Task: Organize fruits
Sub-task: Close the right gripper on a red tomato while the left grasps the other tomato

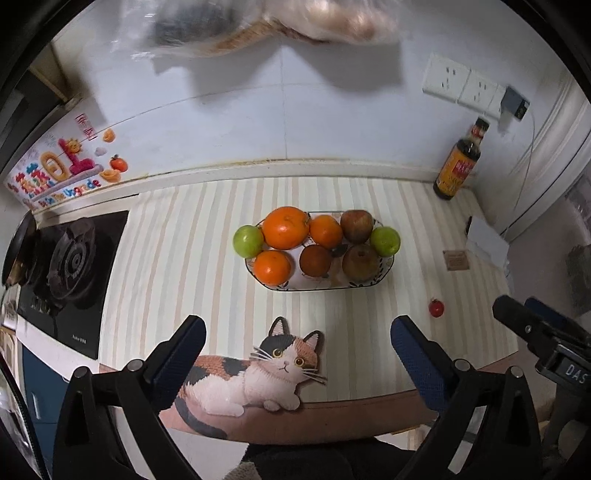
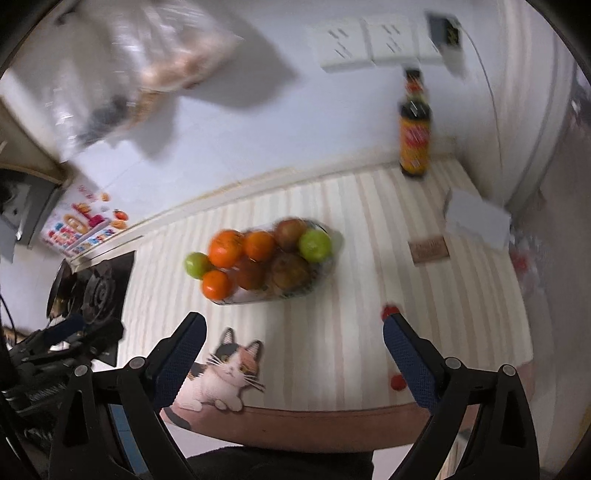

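Observation:
A white patterned fruit plate [image 1: 384, 271] sits mid-counter, holding oranges [image 1: 285, 227], brownish apples [image 1: 360, 262] and two green apples [image 1: 247, 240]. It also shows, blurred, in the right wrist view [image 2: 295, 291]. A small red tomato [image 1: 436, 307] lies on the counter right of the plate. In the right wrist view a red tomato [image 2: 388, 311] sits by the right finger and another [image 2: 398, 381] near the counter edge. My left gripper [image 1: 297, 336] is open and empty above the near counter edge. My right gripper [image 2: 293, 332] is open and empty; it shows in the left wrist view [image 1: 532, 325].
A cat-shaped mat [image 1: 258, 373] lies at the counter's near edge. A gas stove [image 1: 70, 266] is at the left. A dark sauce bottle [image 1: 460, 162] stands at the back right, near a white box [image 1: 484, 240] and a small brown card [image 1: 456, 259]. A plastic bag [image 1: 258, 26] hangs above.

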`<state>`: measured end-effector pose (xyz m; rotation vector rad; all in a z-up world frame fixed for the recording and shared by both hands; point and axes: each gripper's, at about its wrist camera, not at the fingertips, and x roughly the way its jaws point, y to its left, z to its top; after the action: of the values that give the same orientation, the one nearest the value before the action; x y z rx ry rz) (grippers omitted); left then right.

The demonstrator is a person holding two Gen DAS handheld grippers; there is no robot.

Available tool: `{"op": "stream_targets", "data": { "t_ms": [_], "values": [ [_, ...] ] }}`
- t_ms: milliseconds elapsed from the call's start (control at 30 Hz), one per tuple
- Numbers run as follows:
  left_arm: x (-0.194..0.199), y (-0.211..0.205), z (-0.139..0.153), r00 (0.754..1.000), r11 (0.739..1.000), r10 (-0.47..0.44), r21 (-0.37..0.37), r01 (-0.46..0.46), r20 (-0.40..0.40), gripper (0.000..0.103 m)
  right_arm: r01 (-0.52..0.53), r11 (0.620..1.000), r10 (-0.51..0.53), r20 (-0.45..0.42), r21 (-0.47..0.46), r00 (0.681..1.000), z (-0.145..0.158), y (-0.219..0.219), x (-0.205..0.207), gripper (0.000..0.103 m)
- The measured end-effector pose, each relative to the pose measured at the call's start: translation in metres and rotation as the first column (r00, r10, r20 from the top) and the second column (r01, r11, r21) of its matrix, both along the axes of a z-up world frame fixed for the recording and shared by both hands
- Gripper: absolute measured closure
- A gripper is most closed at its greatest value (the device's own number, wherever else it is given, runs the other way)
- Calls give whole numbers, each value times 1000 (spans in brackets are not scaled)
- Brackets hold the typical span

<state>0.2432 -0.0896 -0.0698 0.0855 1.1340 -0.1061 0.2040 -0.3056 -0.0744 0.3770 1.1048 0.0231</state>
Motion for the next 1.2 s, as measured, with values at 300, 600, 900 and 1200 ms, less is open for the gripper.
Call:
{"op": "stream_targets", "data": {
  "t_ms": [300, 600, 900, 1200],
  "values": [
    [29, -73, -85, 982, 978, -147, 129, 162, -120, 0, 131, 991, -134, -254, -27, 958, -138, -63, -14, 4],
    [37, -138, -152, 926, 937, -254, 166, 308, -279, 0, 177, 984, -162, -349, 10, 923, -230, -79, -39, 36],
    [45, -179, -174, 900, 914, -296, 177, 364, -320, 0, 139, 990, -124, -297, 32, 947, -245, -75, -44, 75],
    [58, -227, -198, 872, 902, -345, 132, 410, -349, 0, 213, 976, -200, -211, 44, 957, -221, -115, -43, 75]
  ]
}}
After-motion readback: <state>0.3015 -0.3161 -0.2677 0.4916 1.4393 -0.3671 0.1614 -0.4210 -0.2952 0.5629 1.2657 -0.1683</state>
